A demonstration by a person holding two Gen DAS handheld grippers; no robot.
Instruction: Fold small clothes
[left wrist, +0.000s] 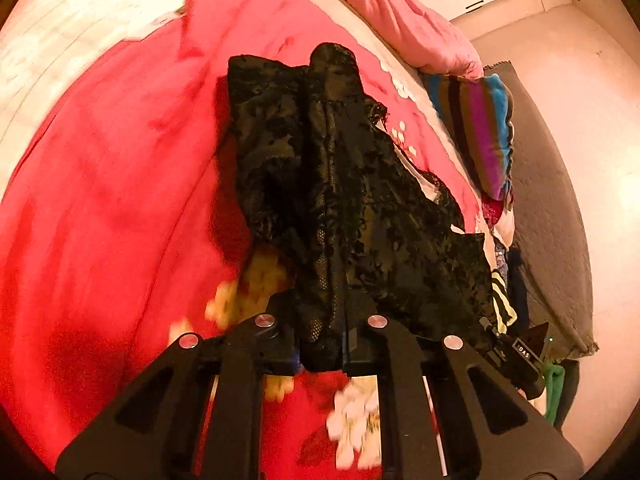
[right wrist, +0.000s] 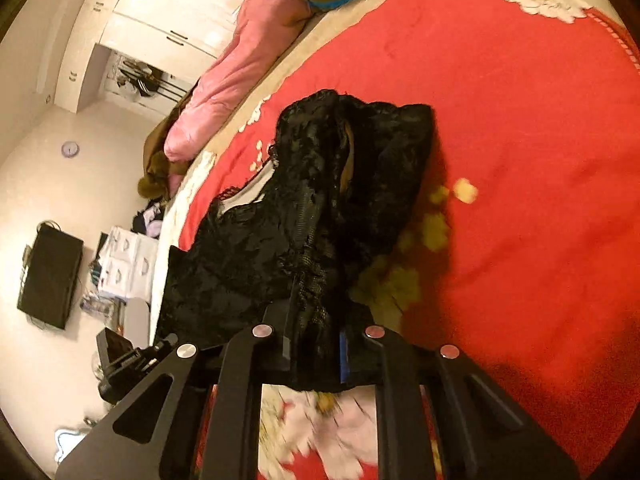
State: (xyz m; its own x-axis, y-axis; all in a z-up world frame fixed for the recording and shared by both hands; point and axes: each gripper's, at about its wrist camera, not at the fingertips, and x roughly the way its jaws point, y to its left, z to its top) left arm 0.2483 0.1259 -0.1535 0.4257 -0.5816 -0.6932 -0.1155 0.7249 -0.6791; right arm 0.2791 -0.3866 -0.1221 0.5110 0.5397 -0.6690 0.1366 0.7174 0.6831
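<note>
Your left gripper [left wrist: 326, 336] is clamped on the near edge of the black lace garment [left wrist: 320, 168], its jaws nearly together with the fabric bunched between them. Your right gripper [right wrist: 316, 350] pinches the same garment [right wrist: 332, 184] likewise. The garment hangs from both grippers over the red bedspread [left wrist: 100, 200], toward the bed's edge where the pink quilt [right wrist: 240, 76] and striped cushion [left wrist: 480, 132] lie.

Lace garment [left wrist: 340, 184] on bedspread [left wrist: 120, 200], pillow [left wrist: 476, 132] beside it, quilt [left wrist: 400, 12] behind pillow
</note>
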